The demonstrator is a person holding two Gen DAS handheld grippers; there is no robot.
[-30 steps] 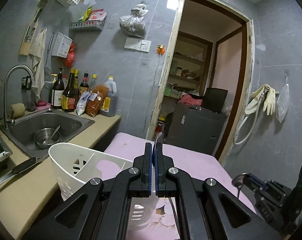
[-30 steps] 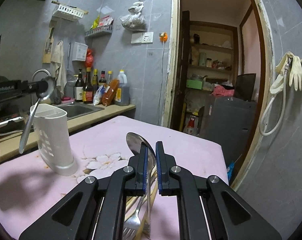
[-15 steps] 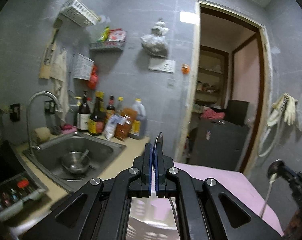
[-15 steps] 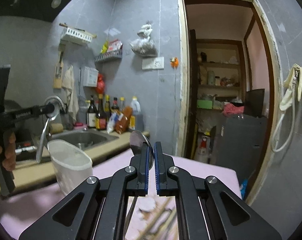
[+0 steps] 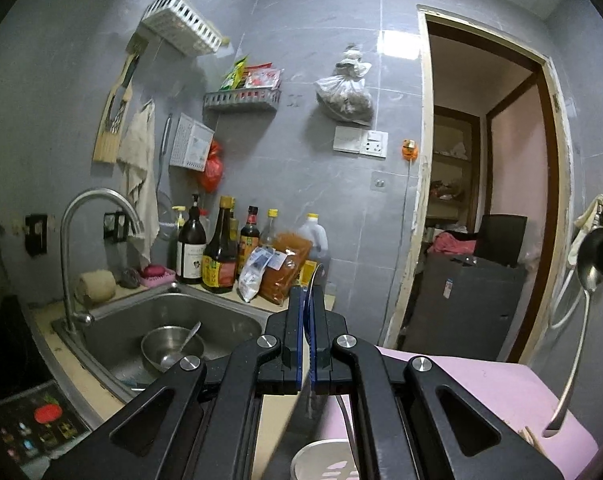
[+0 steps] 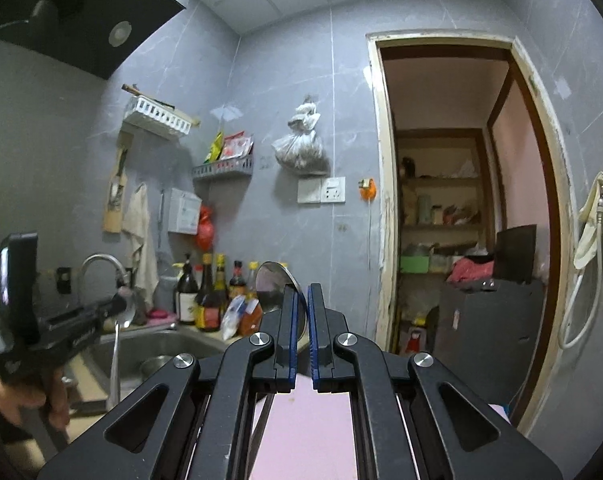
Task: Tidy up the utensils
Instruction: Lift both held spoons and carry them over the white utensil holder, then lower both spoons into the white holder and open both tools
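Note:
My left gripper (image 5: 309,294) is shut on a metal spoon (image 5: 315,278) seen edge-on, its bowl poking up past the fingertips. Right below it shows the rim of the white utensil holder (image 5: 325,456). In the right wrist view this same left gripper (image 6: 119,306) is held by a hand (image 6: 17,400), and its spoon's handle (image 6: 115,364) hangs down. My right gripper (image 6: 300,300) is shut on a second spoon (image 6: 275,286), bowl up and handle (image 6: 261,420) running down beneath. From the left wrist view, the second spoon (image 5: 589,276) dangles at the far right over the pink tablecloth (image 5: 481,384).
A steel sink (image 5: 221,320) with a tap (image 5: 85,208) holds a metal bowl (image 5: 169,350) and a spoon. Sauce bottles (image 5: 217,252) and bags line the counter by the wall. An open doorway (image 6: 453,240) is to the right.
Both grippers have risen with their spoons and the views have tipped upward. The white holder has dropped to the bottom of the left view and out of the right view.

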